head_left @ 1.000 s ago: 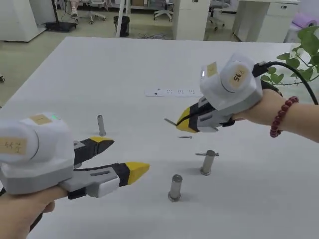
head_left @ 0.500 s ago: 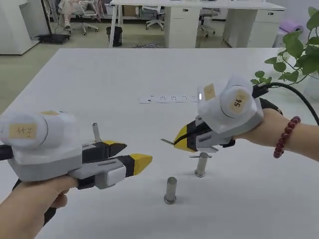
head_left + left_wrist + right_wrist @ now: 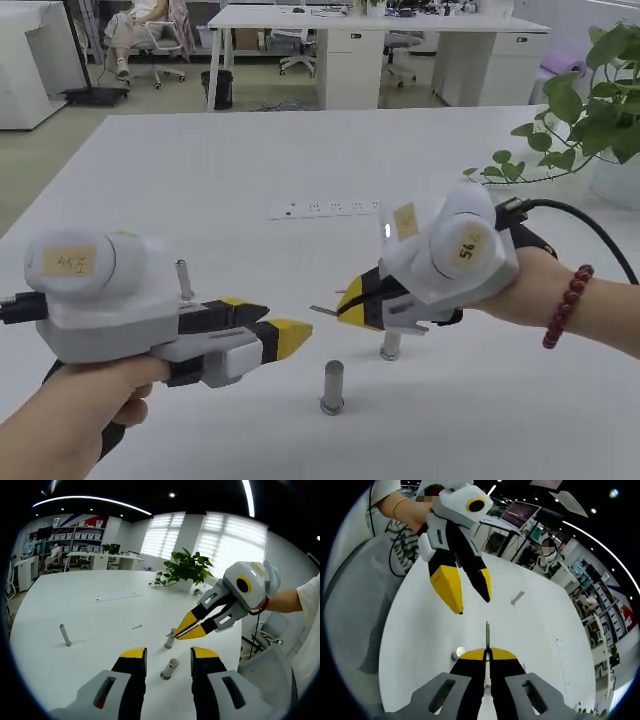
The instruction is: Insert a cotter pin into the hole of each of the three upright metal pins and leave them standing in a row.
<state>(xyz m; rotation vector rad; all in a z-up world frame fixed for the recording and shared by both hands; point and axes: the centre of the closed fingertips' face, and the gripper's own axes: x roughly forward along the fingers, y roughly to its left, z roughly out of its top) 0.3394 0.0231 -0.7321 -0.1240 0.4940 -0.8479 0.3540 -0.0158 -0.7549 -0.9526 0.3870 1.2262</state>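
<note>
My right gripper (image 3: 343, 306) is shut on a thin cotter pin (image 3: 322, 311) that juts from its yellow tips; in the right gripper view the cotter pin (image 3: 487, 630) points forward from the right gripper (image 3: 487, 652). Just below it stand two upright metal pins: the near pin (image 3: 332, 387) and another pin (image 3: 391, 345) half hidden under the gripper body. A third pin (image 3: 184, 280) stands behind my left gripper (image 3: 278, 325), which is open and holds nothing. From the left gripper (image 3: 169, 654) I see all three pins, the far one (image 3: 65, 635) apart at the left.
A loose cotter pin (image 3: 136, 627) lies on the white table (image 3: 200, 180). A white power strip (image 3: 325, 208) lies further back, and a potted plant (image 3: 580, 110) stands at the right edge. Desks and chairs are beyond the table.
The head camera has tilted up. My right gripper, still shut on the cotter pin, has come down closer to the two near pins. My left gripper has risen and moved toward them.
</note>
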